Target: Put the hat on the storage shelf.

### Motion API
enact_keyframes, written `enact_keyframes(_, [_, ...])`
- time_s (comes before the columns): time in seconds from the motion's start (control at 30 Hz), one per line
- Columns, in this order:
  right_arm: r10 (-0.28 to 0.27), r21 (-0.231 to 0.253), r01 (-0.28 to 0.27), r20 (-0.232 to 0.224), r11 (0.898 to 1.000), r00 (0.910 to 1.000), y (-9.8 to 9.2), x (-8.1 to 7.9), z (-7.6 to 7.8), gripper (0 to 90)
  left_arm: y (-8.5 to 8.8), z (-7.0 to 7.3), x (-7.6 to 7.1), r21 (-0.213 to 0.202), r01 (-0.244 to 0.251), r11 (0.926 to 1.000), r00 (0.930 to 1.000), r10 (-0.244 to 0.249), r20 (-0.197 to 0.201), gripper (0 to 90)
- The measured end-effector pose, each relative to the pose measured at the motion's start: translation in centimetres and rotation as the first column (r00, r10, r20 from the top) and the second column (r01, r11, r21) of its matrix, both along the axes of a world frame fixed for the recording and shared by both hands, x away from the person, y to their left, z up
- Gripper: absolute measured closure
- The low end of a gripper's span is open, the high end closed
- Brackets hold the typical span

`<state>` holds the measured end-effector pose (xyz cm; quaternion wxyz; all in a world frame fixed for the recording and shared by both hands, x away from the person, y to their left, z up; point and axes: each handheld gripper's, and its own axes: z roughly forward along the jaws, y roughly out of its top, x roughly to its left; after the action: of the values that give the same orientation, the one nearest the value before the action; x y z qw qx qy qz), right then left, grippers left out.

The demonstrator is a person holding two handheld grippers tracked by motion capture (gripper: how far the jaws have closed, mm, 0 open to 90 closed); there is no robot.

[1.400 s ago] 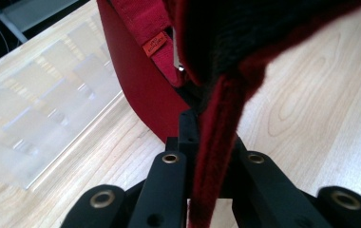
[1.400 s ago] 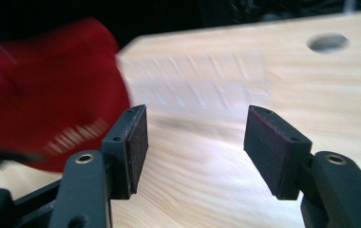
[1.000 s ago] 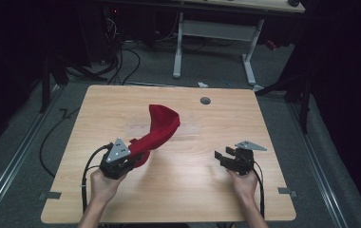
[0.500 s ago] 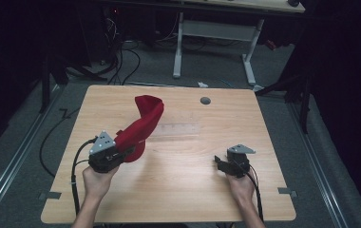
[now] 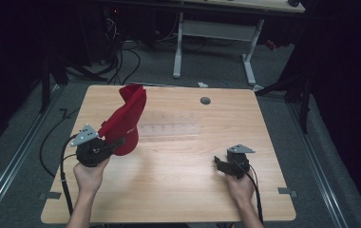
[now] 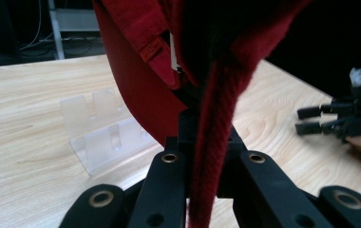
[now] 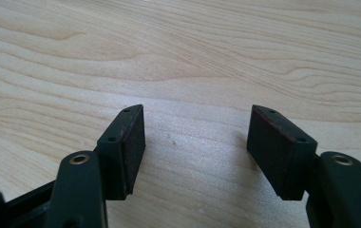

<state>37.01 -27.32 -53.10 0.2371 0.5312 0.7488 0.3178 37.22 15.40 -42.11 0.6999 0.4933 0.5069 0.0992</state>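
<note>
Red cloth point(image 6: 216, 156) hiding clamped hand-held gripper point(image 6: 207, 156)

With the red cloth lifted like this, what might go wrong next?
The left tongs pinch just a narrow fold of the red cloth, so it may slip free. Its hanging bulk sits close to the clear plastic stand and could drag or topple it.
</note>
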Motion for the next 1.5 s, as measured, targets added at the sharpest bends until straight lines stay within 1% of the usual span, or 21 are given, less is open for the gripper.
enact_keyframes(0.03, [-0.001, 0.0, 0.001, 0.0, 1.0, 1.0, 0.0, 0.0, 0.0, 38.3, 0.2, 0.2, 0.1, 0.01, -0.006, 0.9999, 1.0, 0.006, 0.001, 85.1])
enact_keyframes(0.1, [0.0, 0.0, 0.0, 0.0, 1.0, 1.0, 0.0, 0.0, 0.0, 38.3, 0.4, 0.6, 0.4, 0.005, -0.014, 0.9999, 0.9999, 0.014, 0.001, 85.1])
enact_keyframes(0.17, [0.0, 0.0, 0.0, 0.0, 1.0, 1.0, 0.0, 0.0, 0.0, 38.3, 0.9, 1.1, 1.0, -0.013, -0.022, 0.9997, 0.9998, 0.022, -0.002, 85.0])
enact_keyframes(0.27, [-0.001, 0.001, 0.001, 0.0, 1.0, 1.0, 0.0, 0.0, 0.0, 38.3, 1.3, 1.6, 1.8, -0.027, -0.041, 0.9988, 0.9992, 0.04, -0.003, 84.6])
enact_keyframes(0.37, [0.0, 0.001, 0.0, 0.001, 1.0, 1.0, 0.0, 0.0, 0.0, 38.3, 1.8, 1.9, 2.5, -0.045, -0.055, 0.9975, 0.9985, 0.054, -0.004, 84.4])
enact_keyframes(0.43, [-0.001, 0.002, 0.001, 0.0, 1.0, 1.0, 0.0, 0.0, 0.0, 38.3, 1.8, 2.0, 2.9, -0.035, -0.064, 0.9973, 0.9979, 0.064, -0.001, 84.3])
enact_keyframes(0.5, [0.001, 0.001, -0.001, 0.0, 1.0, 1.0, 0.0, 0.0, 0.0, 38.3, 1.7, 2.0, 3.3, -0.008, -0.077, 0.997, 0.997, 0.077, 0.008, 84.2])
enact_keyframes(0.6, [0.0, 0.001, 0.0, 0.0, 1.0, 1.0, 0.0, 0.0, 0.0, 38.3, 1.6, 2.3, 3.8, -0.01, -0.077, 0.997, 0.9969, 0.077, 0.016, 84.5])
enact_keyframes(0.63, [0.0, 0.001, 0.0, -0.001, 1.0, 1.0, 0.0, 0.0, 0.0, 38.3, 1.4, 2.3, 3.9, -0.003, -0.075, 0.9972, 0.997, 0.075, 0.019, 84.6])
enact_keyframes(0.73, [0.0, 0.001, 0.0, -0.001, 1.0, 1.0, 0.0, 0.0, 0.0, 38.1, 1.0, 2.6, 4.3, 0.015, -0.076, 0.997, 0.9961, 0.075, 0.045, 85.5])
enact_keyframes(0.87, [0.001, 0.0, -0.001, -0.001, 1.0, 1.0, 0.0, 0.0, 0.0, 38.1, 0.3, 3.5, 5.1, 0.011, -0.059, 0.9982, 0.9962, 0.058, 0.066, 85.7])
enact_keyframes(0.9, [0.001, 0.0, -0.001, -0.001, 1.0, 1.0, 0.0, 0.0, 0.0, 38.0, 0.2, 3.7, 5.3, 0.008, -0.056, 0.9984, 0.9961, 0.056, 0.068, 85.7])
enact_keyframes(0.93, [0.002, 0.0, -0.002, 0.0, 1.0, 1.0, 0.0, 0.0, 0.0, 38.0, 0.1, 3.8, 5.7, -0.004, -0.052, 0.9987, 0.9962, 0.052, 0.07, 85.8])
enact_keyframes(1.03, [0.001, 0.0, -0.001, 0.0, 1.0, 1.0, 0.0, 0.0, 0.0, 38.0, -0.2, 3.9, 6.4, -0.023, -0.048, 0.9986, 0.9967, 0.049, 0.065, 85.7])
enact_keyframes(1.07, [0.002, -0.001, -0.002, 0.0, 1.0, 1.0, 0.0, 0.0, 0.0, 37.9, -0.4, 3.8, 6.8, -0.037, -0.049, 0.9981, 0.9972, 0.051, 0.055, 85.8])
enact_keyframes(1.17, [0.002, -0.001, -0.002, -0.001, 1.0, 1.0, 0.0, 0.0, 0.0, 37.8, -0.9, 3.6, 7.7, -0.037, -0.054, 0.9979, 0.9972, 0.055, 0.051, 85.7])
enact_keyframes(1.3, [0.003, -0.002, -0.003, 0.0, 1.0, 1.0, 0.0, 0.0, 0.0, 37.8, -1.6, 3.4, 8.8, -0.048, -0.052, 0.9975, 0.9969, 0.055, 0.057, 85.7])
enact_keyframes(1.4, [0.003, -0.002, -0.003, -0.003, 1.0, 1.0, 0.0, -0.1, 0.0, 37.6, -1.8, 3.1, 9.5, -0.077, -0.048, 0.9959, 0.9972, 0.052, 0.054, 85.7])
enact_keyframes(1.5, [0.003, -0.003, -0.003, -0.002, 1.0, 1.0, 0.0, -0.1, 0.0, 37.4, -2.1, 2.5, 10.5, -0.082, -0.054, 0.9952, 0.9972, 0.058, 0.048, 85.7])
